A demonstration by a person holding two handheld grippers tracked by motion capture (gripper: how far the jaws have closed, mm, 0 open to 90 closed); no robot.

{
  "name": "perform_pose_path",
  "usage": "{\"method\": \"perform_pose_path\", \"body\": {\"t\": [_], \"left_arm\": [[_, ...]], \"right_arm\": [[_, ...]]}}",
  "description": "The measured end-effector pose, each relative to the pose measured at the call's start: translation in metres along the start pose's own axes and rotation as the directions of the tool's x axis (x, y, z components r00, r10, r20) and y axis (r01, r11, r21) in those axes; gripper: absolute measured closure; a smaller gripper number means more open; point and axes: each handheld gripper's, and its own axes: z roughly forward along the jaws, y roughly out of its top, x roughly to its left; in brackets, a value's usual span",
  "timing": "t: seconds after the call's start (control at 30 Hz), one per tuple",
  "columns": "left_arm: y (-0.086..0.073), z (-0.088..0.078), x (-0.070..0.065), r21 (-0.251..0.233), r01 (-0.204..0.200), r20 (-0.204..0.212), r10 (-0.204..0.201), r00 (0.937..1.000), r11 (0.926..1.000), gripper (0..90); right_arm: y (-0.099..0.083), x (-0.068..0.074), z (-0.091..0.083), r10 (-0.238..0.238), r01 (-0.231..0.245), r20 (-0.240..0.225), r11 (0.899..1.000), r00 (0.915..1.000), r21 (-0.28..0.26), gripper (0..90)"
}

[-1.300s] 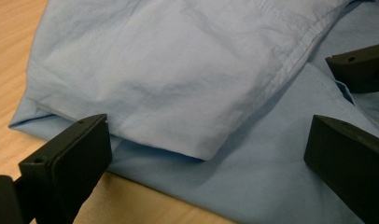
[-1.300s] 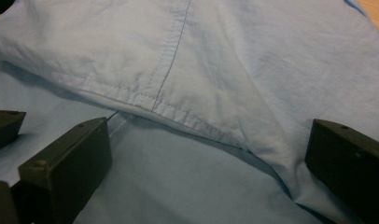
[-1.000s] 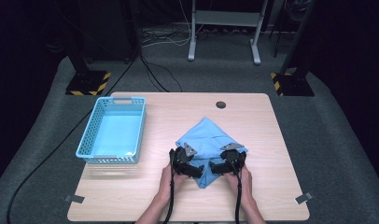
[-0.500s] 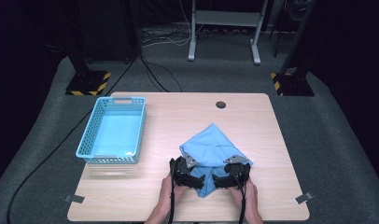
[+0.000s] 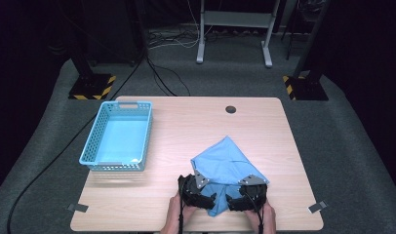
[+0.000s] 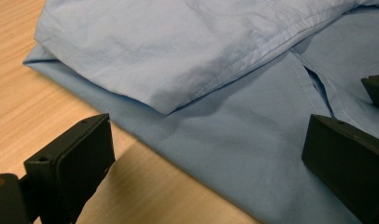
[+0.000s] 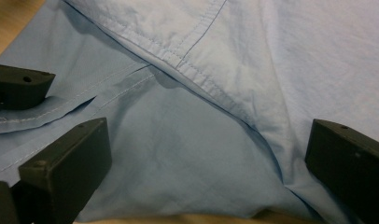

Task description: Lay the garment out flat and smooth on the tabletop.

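A light blue shirt (image 5: 225, 163) lies folded on the wooden table (image 5: 186, 122), towards its near right. My left gripper (image 5: 207, 198) sits at the shirt's near left edge and my right gripper (image 5: 236, 202) at its near right edge, tips facing each other. In the left gripper view the left gripper (image 6: 206, 163) is open, its jaws wide apart over a flat layer of shirt (image 6: 234, 135) below a folded flap. The right gripper (image 7: 208, 165) is open too, its jaws straddling a seamed fold of the shirt (image 7: 197, 140). Neither holds any cloth.
A light blue plastic basket (image 5: 93, 141) stands empty on the left half of the table. A round cable hole (image 5: 230, 109) is near the far edge. The near table edge is just below both hands. Tape tabs mark the near corners.
Both grippers have moved towards the near edge of the table, and the shirt has shifted that way with them. Its near tip now lies between the two grippers.
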Motion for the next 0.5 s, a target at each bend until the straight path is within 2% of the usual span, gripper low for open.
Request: {"method": "perform_pose_path", "body": {"t": [0.2, 0.3, 0.37, 0.5], "left_arm": [[-0.002, -0.002, -0.009, 0.0, 0.003, -0.002, -0.003, 1.0, 1.0, 2.0], [-0.002, -0.002, -0.011, 0.006, 0.019, 0.002, -0.019, 0.9998, 0.9998, 2.0], [-0.002, -0.002, -0.015, 0.002, 0.013, -0.001, -0.013, 0.9999, 0.9999, 2.0], [-0.002, -0.002, -0.013, 0.011, 0.022, 0.028, -0.022, 0.9994, 0.9997, 1.9]], "right_arm": [[-0.005, -0.008, -0.005, -0.032, 0.032, -0.032, 0.999, 0.999, 0.004, 0.0], [-0.009, -0.016, -0.007, -0.07, 0.07, -0.07, 0.997, 0.995, -0.013, 0.0], [-0.009, -0.024, -0.007, -0.078, 0.077, -0.085, 0.997, 0.9934, -0.013, 0.0], [-0.005, -0.035, -0.006, -0.087, 0.088, -0.085, 0.996, 0.9926, 0.006, 0.0]]}}
